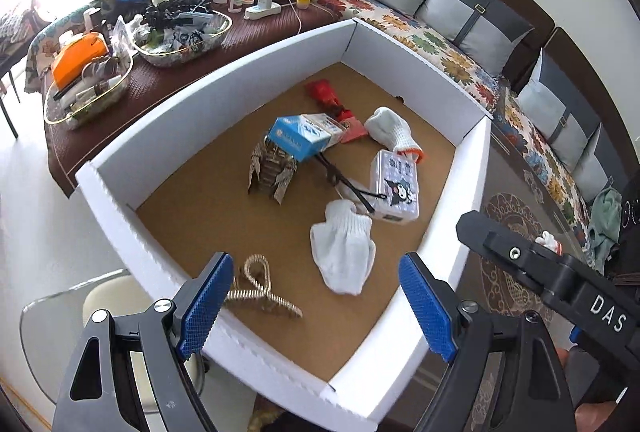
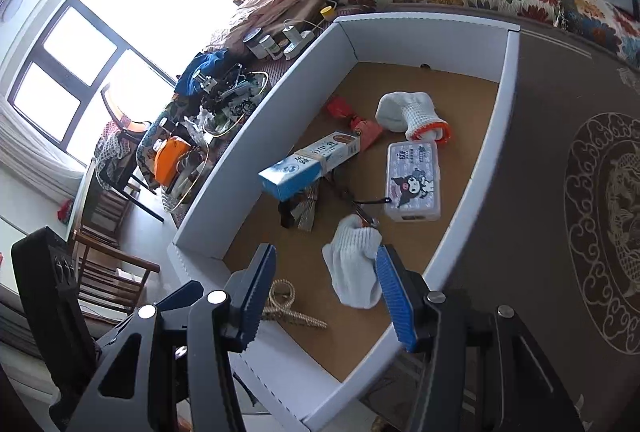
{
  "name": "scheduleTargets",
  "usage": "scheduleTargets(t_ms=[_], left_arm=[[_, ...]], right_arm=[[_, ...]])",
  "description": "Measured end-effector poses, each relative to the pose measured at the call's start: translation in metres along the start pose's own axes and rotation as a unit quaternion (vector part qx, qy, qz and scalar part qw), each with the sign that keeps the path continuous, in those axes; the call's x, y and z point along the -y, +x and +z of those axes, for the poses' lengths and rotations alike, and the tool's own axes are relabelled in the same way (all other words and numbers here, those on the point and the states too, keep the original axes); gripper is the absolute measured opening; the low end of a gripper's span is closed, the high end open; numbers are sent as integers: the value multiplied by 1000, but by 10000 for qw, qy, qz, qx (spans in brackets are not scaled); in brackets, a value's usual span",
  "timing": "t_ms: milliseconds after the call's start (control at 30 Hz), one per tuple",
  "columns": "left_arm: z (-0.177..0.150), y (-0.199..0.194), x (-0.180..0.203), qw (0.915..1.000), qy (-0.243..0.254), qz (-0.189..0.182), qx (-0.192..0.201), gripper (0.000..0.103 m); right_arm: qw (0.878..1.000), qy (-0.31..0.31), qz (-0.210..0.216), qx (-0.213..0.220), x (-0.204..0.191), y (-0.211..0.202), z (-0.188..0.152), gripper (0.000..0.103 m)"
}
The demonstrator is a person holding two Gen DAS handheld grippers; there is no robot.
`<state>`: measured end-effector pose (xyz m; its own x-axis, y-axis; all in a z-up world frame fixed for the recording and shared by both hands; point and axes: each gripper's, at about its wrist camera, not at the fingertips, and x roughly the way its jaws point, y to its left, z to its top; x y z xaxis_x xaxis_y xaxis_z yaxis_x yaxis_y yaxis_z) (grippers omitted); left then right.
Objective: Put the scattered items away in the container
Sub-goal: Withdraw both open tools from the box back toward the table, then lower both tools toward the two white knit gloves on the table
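A white-walled box (image 1: pixel 472 168) (image 2: pixel 508 80) with a brown floor holds the items. Inside lie a blue and white carton (image 1: pixel 306 134) (image 2: pixel 308 164), a cartoon-printed plastic case (image 1: pixel 396 186) (image 2: pixel 414 180), a white glove (image 1: pixel 342 250) (image 2: pixel 354 264), a second white glove with an orange cuff (image 1: pixel 394 132) (image 2: pixel 408 114), a red pouch (image 1: pixel 322 92) (image 2: pixel 340 108), a gold hair claw (image 1: pixel 260 290) (image 2: pixel 286 306), a woven ornament (image 1: pixel 270 168) and a black-handled tool (image 1: pixel 344 182). My left gripper (image 1: pixel 316 306) hangs open above the box's near corner. My right gripper (image 2: pixel 326 298) is open too, over the near white glove.
Behind the box a dark table carries two glass bowls (image 1: pixel 184 36) of clutter, jars and a power strip (image 1: pixel 262 8). A floral-covered sofa (image 1: pixel 452 48) with grey cushions runs along the right. A patterned dark mat (image 2: pixel 592 216) lies right of the box. Wooden chairs (image 2: pixel 104 264) stand at left.
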<state>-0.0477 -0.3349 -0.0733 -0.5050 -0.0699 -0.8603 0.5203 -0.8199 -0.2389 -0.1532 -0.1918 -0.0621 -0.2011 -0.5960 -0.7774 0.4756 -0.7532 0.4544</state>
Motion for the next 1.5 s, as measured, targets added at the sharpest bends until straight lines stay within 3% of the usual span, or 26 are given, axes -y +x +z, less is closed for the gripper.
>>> scheduleTargets(t_ms=[300, 400, 567, 700, 833, 933, 1000, 1067, 1167, 1367, 1500], left_arm=[[-34, -34, 17, 9998, 14, 26, 194, 84], [-50, -47, 48, 9986, 349, -68, 380, 84], [-80, -38, 128, 9912, 1213, -448, 288, 86], [-120, 10, 198, 9777, 1974, -659, -276, 86], [-160, 65, 255, 9636, 2446, -685, -831, 86], [-179, 95, 293, 9553, 2652, -676, -1116, 86], [-186, 107, 316, 9521, 2769, -650, -1121, 86], [-187, 113, 337, 9507, 2829, -638, -1095, 86], [-172, 119, 369, 9552, 2721, -673, -953, 86], [-110, 144, 433, 9758, 2061, -541, -488, 86], [-92, 177, 474, 9710, 2360, -162, -341, 86]], right_arm=[[9998, -146, 75, 126, 15, -36, -29, 53], [9991, -236, -63, 350, 39, -55, -49, 53], [9926, 386, -832, 801, 125, -91, -104, 53], [9783, 934, -1456, 1143, 195, -119, -148, 53], [9558, 1474, -2069, 1477, 265, -147, -192, 53], [9292, 1884, -2502, 1962, 290, -171, -241, 53], [9186, 2001, -2661, 2129, 299, -178, -262, 53], [9146, 2049, -2721, 2179, 307, -180, -272, 53], [9171, 2099, -2690, 2062, 324, -181, -265, 53], [9193, 2150, -2536, 2106, 353, -184, -245, 53], [9255, 2080, -2325, 2149, 360, -182, -236, 53]])
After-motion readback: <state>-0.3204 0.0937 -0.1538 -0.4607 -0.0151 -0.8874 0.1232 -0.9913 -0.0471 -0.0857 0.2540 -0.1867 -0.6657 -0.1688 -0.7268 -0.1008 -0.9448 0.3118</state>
